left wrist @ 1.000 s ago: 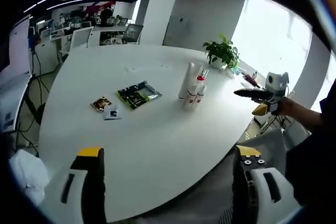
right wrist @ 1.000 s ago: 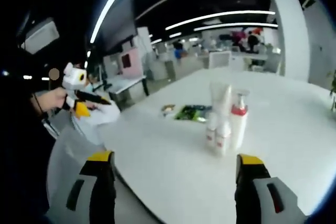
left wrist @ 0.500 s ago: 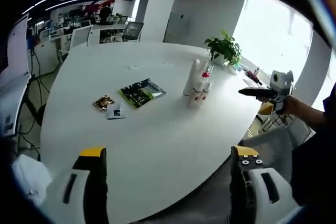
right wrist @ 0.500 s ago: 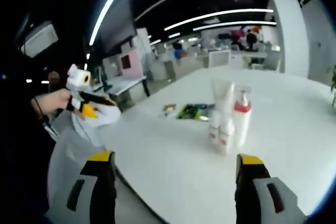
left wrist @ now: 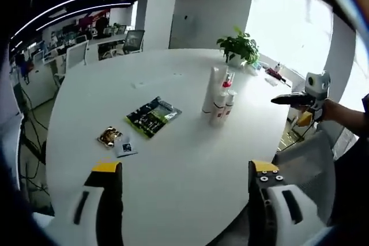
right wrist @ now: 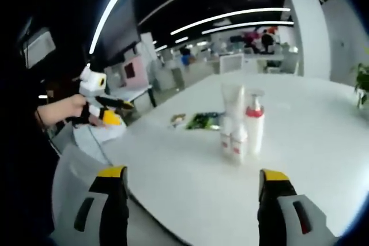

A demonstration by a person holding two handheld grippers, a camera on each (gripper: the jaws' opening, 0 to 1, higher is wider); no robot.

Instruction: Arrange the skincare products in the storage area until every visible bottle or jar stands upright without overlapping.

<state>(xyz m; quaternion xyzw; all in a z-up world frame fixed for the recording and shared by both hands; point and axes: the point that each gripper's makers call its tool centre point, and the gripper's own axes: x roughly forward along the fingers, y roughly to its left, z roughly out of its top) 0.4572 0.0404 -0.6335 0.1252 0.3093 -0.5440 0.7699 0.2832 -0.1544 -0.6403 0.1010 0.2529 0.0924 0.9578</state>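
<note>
Both cameras have swung a little since a second ago, and the left gripper (left wrist: 181,182) now looks further over the desk (left wrist: 173,142), while the bottles themselves have not budged. Its jaws are spread wide with nothing between them, hovering over the desk's near edge. Out past them, the cluster of skincare bottles (left wrist: 219,97) stands upright near the middle of the desk, packed tight together, a tall white tube at the back and a red-collared pump bottle (left wrist: 225,89) among them. Left of the cluster lies a green packet (left wrist: 152,116), and nearer still a small gold sachet (left wrist: 109,136) with a little card (left wrist: 125,149) just beside it. A potted plant (left wrist: 237,45) sits at the far edge.

Over on the right gripper (right wrist: 190,191), jaws equally wide and empty, aimed at the same bottles from the other side. In the left gripper view, a hand holds it off the desk's right side.
</note>
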